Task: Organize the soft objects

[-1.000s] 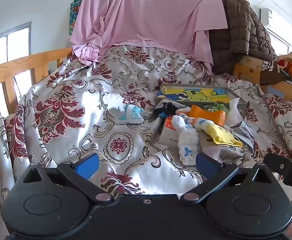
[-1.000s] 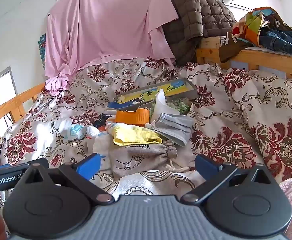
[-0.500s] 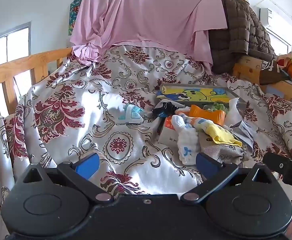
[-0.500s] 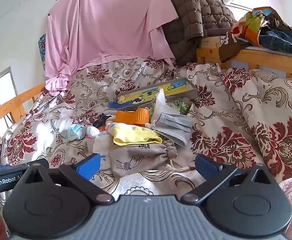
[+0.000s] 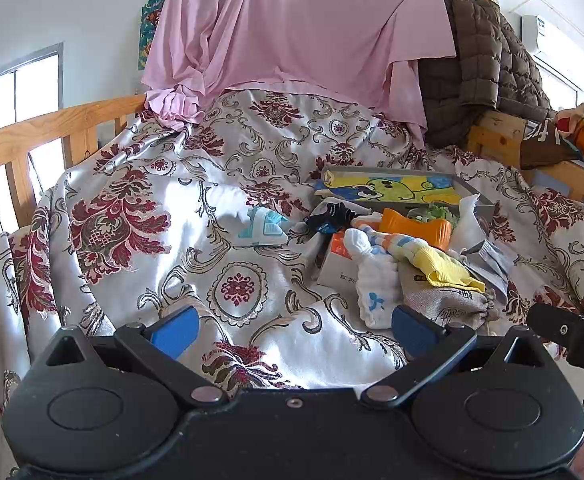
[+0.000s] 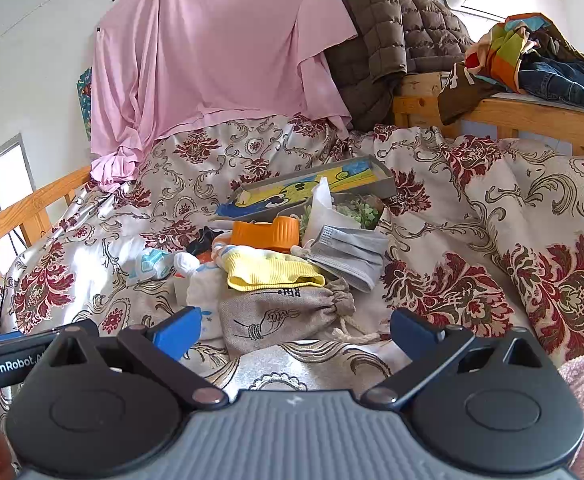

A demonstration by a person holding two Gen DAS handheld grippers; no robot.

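A pile of soft things lies on the floral bedspread (image 5: 132,216): a yellow sock (image 6: 270,270), a beige drawstring pouch (image 6: 280,316), a grey face mask (image 6: 349,254), a white baby cloth (image 5: 375,284), a black sock (image 5: 329,216) and a blue-white item (image 5: 262,226). An orange plastic piece (image 6: 266,234) sits among them. My left gripper (image 5: 293,330) is open and empty, short of the pile and to its left. My right gripper (image 6: 293,330) is open and empty just before the pouch.
A grey tray with a cartoon picture (image 6: 319,188) lies behind the pile beside a small green plant (image 6: 357,208). Wooden bed rails (image 5: 32,136) run along the left and right (image 6: 531,114). A pink sheet (image 6: 220,60) and a brown quilted jacket (image 6: 383,36) hang at the back.
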